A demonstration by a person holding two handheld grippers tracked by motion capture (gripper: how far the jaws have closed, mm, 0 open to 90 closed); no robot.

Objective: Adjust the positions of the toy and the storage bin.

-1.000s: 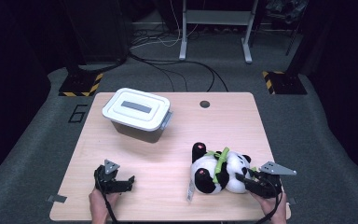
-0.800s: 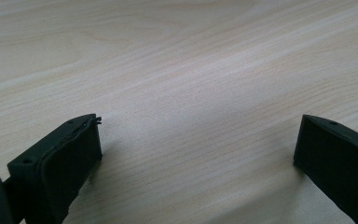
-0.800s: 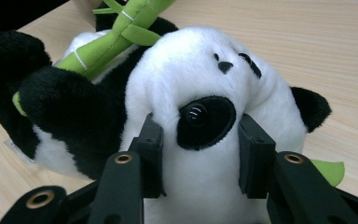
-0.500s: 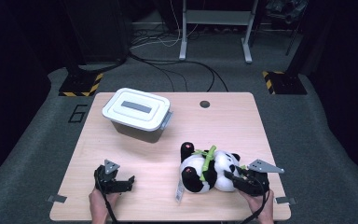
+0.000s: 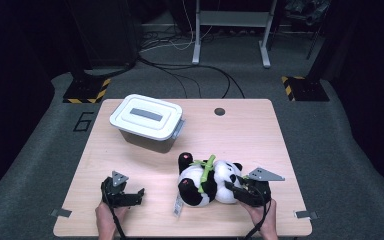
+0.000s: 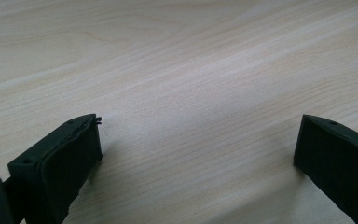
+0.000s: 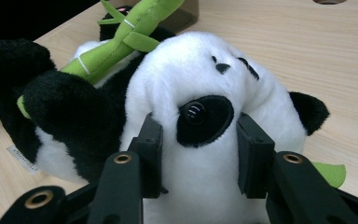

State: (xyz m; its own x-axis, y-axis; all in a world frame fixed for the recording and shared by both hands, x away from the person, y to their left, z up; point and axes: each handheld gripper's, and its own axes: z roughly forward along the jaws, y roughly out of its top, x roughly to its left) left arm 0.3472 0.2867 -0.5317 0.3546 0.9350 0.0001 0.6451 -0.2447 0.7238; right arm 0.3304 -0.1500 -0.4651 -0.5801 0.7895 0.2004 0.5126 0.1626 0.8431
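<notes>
The plush panda [image 5: 207, 181] lies at the worktop's [image 5: 260, 135] near edge, green bamboo [image 7: 121, 35] across its chest. Right tool [image 7: 198, 149] grips the panda's head, jaws pressed into the fur. Left tool [image 5: 125, 192] rests at near left, jaws spread over bare wood. The lidded white bin [image 5: 147, 122] sits behind, contents hidden.

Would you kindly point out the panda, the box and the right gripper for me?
panda [image 7: 205, 84]: right gripper view, on its white face.
box [image 5: 147, 116]: high view, on its white lid.
right gripper [image 7: 199, 154]: right gripper view, midway between the jaws pinching the panda's head.
</notes>
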